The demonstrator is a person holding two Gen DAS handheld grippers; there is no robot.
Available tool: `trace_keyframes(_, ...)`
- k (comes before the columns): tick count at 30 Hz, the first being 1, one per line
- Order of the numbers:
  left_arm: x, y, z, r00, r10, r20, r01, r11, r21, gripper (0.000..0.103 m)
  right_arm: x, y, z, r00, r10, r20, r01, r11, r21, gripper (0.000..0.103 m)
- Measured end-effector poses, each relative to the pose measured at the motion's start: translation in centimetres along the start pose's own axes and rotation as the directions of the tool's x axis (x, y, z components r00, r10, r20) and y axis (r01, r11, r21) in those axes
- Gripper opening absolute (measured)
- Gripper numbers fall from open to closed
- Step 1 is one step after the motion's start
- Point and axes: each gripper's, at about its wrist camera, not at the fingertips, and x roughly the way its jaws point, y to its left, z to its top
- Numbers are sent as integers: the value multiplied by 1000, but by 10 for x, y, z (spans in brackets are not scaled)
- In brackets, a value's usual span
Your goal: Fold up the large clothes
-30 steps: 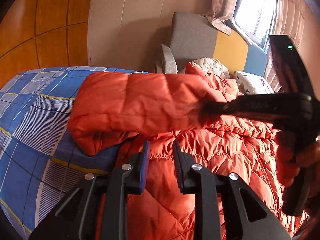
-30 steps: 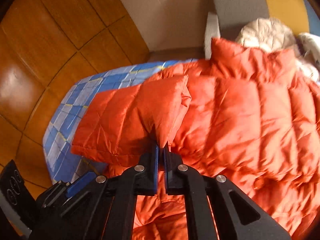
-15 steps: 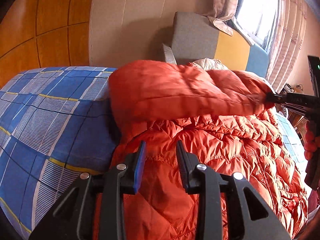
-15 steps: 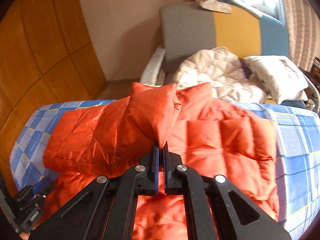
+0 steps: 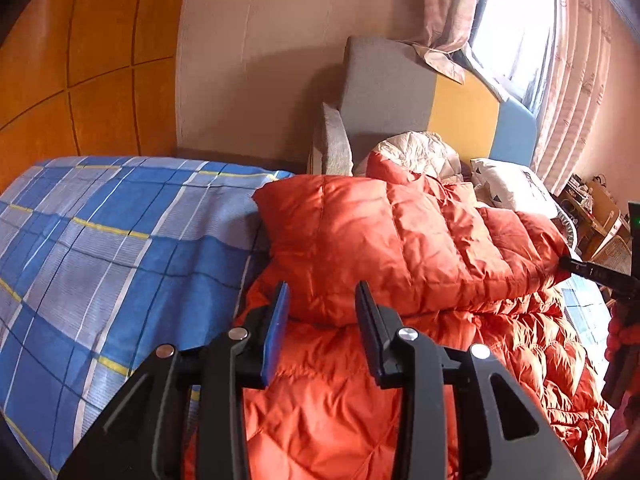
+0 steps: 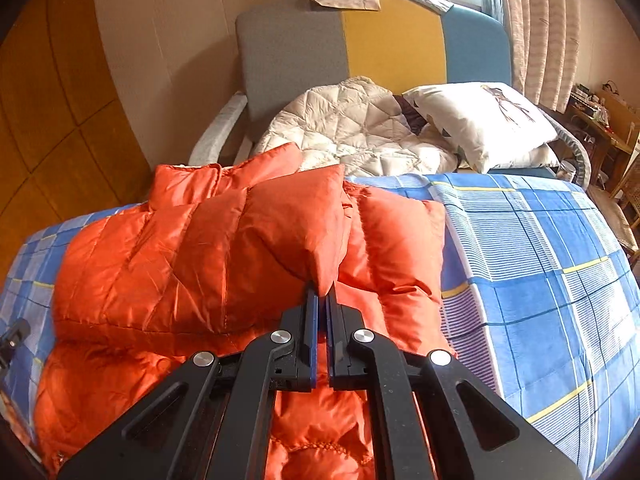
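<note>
Orange down jacket (image 6: 248,248) lies on the blue plaid bedsheet (image 6: 540,264), collar end toward the tri-colour headboard (image 6: 360,40). Its left sleeve (image 5: 400,240) is now folded across the chest; a second ago that sleeve was stretched out over the sheet on the far left side, half a second ago it was mid-air and arched. So the sleeve fold is mostly carried over.

Right gripper (image 6: 322,294) is clamped on the sleeve cuff (image 6: 320,264), fabric pinched between the blades, nothing else in them. It has swung the cuff from the jacket's left edge to roughly the centre line. In the left wrist view its tip shows at the far right edge (image 5: 592,272), still on the sleeve end.

Left gripper (image 5: 322,300) has just been opening: jaws stand apart, empty, hovering just above the jacket's quilted lower body, sleeve fold edge visible between the fingers but not pinched. Reads as let go of its anchor point.

Judgement: first sleeve nearly placed; remaining is to set the cuff down flat and release, then the other sleeve and the body fold. Puffy fill will likely spring back, so press after release.

Beyond: cream quilted garment (image 6: 352,132) and pillow (image 6: 480,120) at the bed head, clear of the work.
</note>
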Motion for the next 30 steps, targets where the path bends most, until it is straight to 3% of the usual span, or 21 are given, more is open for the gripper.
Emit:
trace_keyframes(13, 49, -33, 20, 997, 25, -75, -19, 997, 75, 40, 26, -20, -30, 991, -85, -100, 87, 996, 18, 3)
trace_keyframes(17, 52, -33, 18, 997, 11, -74, -6, 998, 68, 41, 25, -29, -29, 994, -48, -100, 55, 996, 66, 4)
trace_keyframes(20, 47, -35, 23, 999, 6, -37, -3, 997, 81, 50, 12, -33, -21, 996, -62, -61, 67, 994, 87, 31)
trace_keyframes(22, 47, -36, 29, 1000, -5, -26, 7, 997, 74, 51, -1, -33, -14, 997, -72, -7, 73, 992, 105, 64)
trace_keyframes(30, 62, -46, 61, 1000, -10, 7, 10, 998, 57, 57, -2, 14, 14, 994, -65, 92, 54, 992, 114, 71)
